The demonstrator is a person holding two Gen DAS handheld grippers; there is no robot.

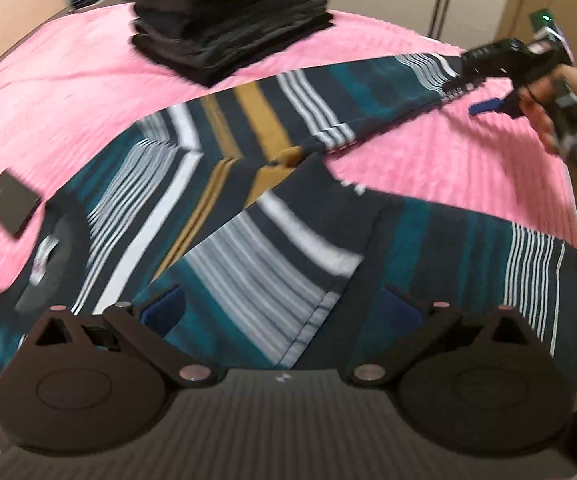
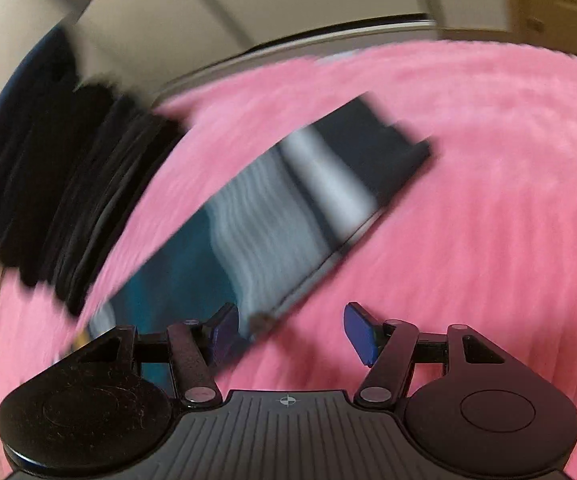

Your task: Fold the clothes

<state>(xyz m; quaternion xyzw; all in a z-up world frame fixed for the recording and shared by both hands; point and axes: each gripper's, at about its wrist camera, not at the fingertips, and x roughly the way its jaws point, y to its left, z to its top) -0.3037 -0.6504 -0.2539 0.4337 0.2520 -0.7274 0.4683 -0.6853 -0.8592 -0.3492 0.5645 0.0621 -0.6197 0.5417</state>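
Observation:
A striped shirt (image 1: 224, 184) in navy, teal, white and mustard lies spread on the pink bed cover (image 1: 68, 92). One sleeve is folded across its body near me; the other sleeve (image 1: 368, 88) stretches out to the far right. My left gripper (image 1: 284, 308) is open, hovering over the folded sleeve. My right gripper (image 1: 476, 96) shows at the far right, at the tip of the stretched sleeve. In the blurred right wrist view the right gripper (image 2: 292, 332) is open, its left finger on the edge of the sleeve (image 2: 272, 216).
A tall stack of folded dark clothes (image 1: 228, 20) stands at the far side of the bed; it also shows in the right wrist view (image 2: 60, 192). A small dark flat rectangular object (image 1: 10, 204) lies on the cover left of the shirt. The bed's right edge is near the right hand.

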